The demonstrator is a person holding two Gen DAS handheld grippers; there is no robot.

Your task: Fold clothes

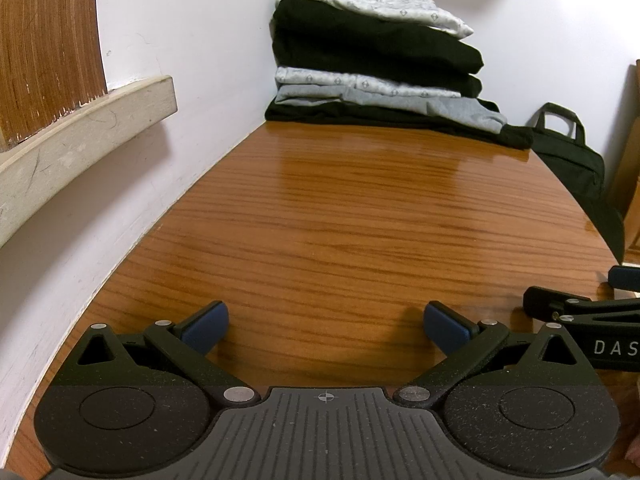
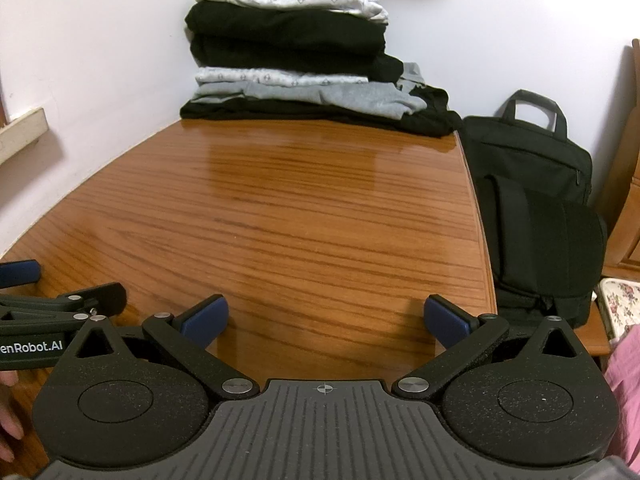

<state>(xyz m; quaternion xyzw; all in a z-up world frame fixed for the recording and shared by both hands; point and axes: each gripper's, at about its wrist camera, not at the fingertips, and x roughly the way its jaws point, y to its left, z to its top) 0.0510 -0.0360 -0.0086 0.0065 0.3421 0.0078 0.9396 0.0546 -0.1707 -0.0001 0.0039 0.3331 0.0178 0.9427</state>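
At the top centre of both views, a stack of folded black, grey and patterned white clothes (image 1: 376, 64) sits at the far end of the glossy brown wooden table (image 1: 340, 216), its back hidden against the wall. Along the bottom, the left gripper (image 1: 326, 326) and right gripper (image 2: 326, 320) hover wide apart, empty. A black fabric bag (image 2: 536, 208) is partly hidden behind the table's right edge.

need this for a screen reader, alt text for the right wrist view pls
A stack of folded clothes sits at the far corner of a wooden table, whose near part is bare. The open right gripper fills the foreground, and a black bag stands beside the table.
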